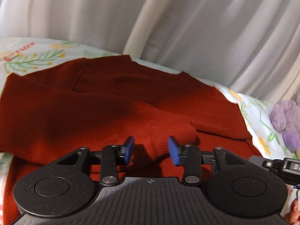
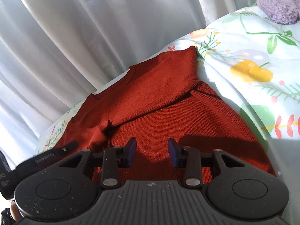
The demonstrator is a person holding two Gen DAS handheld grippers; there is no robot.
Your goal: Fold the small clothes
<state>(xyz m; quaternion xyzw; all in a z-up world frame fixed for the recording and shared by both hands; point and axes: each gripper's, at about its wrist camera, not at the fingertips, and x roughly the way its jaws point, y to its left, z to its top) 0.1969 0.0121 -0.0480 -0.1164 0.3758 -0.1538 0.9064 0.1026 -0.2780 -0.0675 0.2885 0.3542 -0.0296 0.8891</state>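
A red knitted sweater lies spread on a floral bed sheet. One sleeve is folded across the body, and its ribbed cuff ends just ahead of my left gripper. That gripper is open; its blue pads stand apart on either side of the cuff tip without pressing it. In the right wrist view the sweater fills the middle, with its neckline toward the curtain. My right gripper hovers open over the sweater's lower part with nothing between its pads. The left gripper's black body shows at the left edge.
A white curtain hangs close behind the bed. A purple plush toy sits on the sheet to the right of the sweater, and appears as the plush toy at the top right. The floral sheet extends to the right.
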